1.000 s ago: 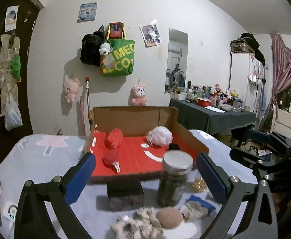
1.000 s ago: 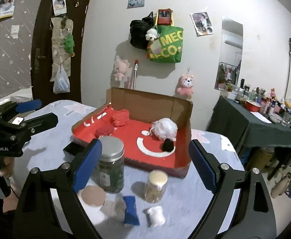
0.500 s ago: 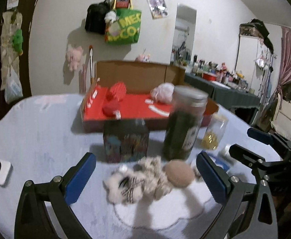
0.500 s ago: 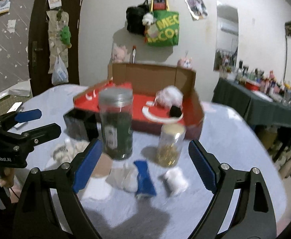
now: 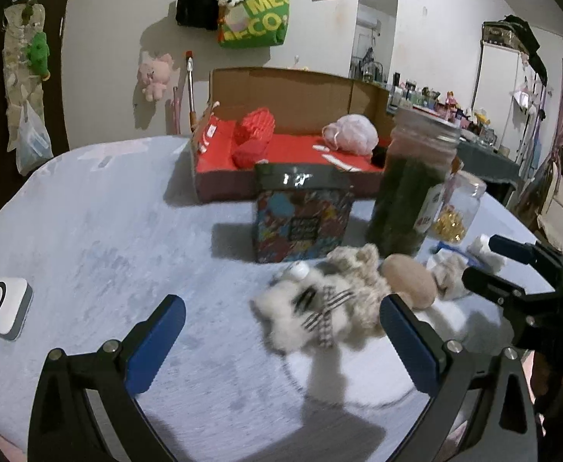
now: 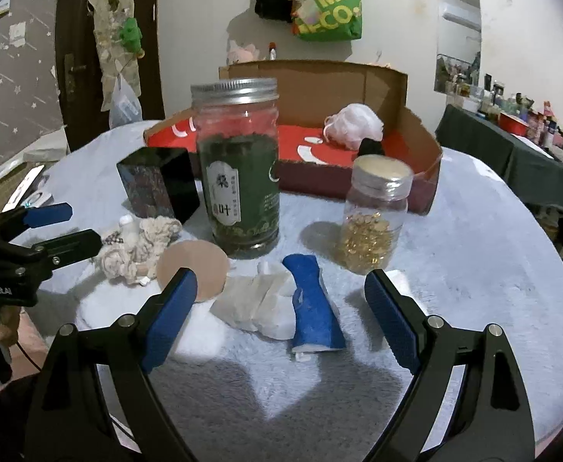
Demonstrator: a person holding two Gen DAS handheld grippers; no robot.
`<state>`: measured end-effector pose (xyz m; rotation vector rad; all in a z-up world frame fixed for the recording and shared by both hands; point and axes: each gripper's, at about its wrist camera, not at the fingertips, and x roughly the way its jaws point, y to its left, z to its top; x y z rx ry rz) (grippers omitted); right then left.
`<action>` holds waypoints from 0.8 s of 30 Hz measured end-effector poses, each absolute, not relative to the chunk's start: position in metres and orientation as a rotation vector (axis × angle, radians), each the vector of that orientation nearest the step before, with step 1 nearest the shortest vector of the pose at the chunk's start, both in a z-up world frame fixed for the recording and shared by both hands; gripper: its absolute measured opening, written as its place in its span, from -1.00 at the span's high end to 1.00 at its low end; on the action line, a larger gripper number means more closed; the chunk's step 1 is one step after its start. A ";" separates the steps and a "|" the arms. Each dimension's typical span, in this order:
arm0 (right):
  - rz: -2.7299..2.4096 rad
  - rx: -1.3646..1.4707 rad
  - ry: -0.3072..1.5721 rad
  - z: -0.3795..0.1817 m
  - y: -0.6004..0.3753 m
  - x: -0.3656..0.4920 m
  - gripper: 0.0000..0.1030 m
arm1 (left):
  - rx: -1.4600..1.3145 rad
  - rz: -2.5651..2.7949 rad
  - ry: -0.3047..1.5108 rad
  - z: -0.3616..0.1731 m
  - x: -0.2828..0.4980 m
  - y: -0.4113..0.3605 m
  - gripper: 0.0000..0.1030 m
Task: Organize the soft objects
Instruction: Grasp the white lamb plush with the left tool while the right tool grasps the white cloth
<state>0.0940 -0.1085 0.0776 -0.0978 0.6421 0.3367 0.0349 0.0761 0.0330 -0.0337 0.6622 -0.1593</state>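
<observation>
The sorting looks partly done, judging by what already lies in the cardboard box (image 6: pixel 416 161) at the far edge of the tabletop (image 5: pixel 89 238): two red knitted pieces (image 5: pixel 256 131) toward its left wall, a pale bath pouf (image 6: pixel 354 125) and a small black soft thing (image 6: pixel 370 148) toward its right. Still out on the near half of the tabletop are a cream plush toy (image 5: pixel 319 304) with a striped bow, a round beige powder puff (image 6: pixel 192 269), a crumpled white cloth (image 6: pixel 258 300), a blue cloth roll (image 6: pixel 314 308) and a small white wad (image 5: pixel 485 250). The hard items stand between them and the box: a tall tea jar (image 6: pixel 239 169), a small jar of gold capsules (image 6: pixel 375 223) and a patterned black box (image 6: pixel 154 188). The left gripper (image 5: pixel 281 342) is spread wide and holds nothing, with the plush toy just ahead, nearer its right finger; the toy's long axis seems to run across the gripper's line, though blur hides which end is the head. The right gripper (image 6: pixel 281 315) is likewise wide apart and empty, framing the blue roll, whose long axis runs from near edge to far, tilted slightly left.
</observation>
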 end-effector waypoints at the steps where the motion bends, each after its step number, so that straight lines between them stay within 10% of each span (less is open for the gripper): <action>1: 0.338 -0.100 0.646 0.076 -0.108 0.095 -0.74 | -0.026 -0.167 0.679 0.031 0.036 0.078 -1.00; 24: 0.444 -0.175 0.654 0.067 -0.095 0.104 -0.32 | 0.073 -0.216 0.779 0.021 0.077 0.068 -0.83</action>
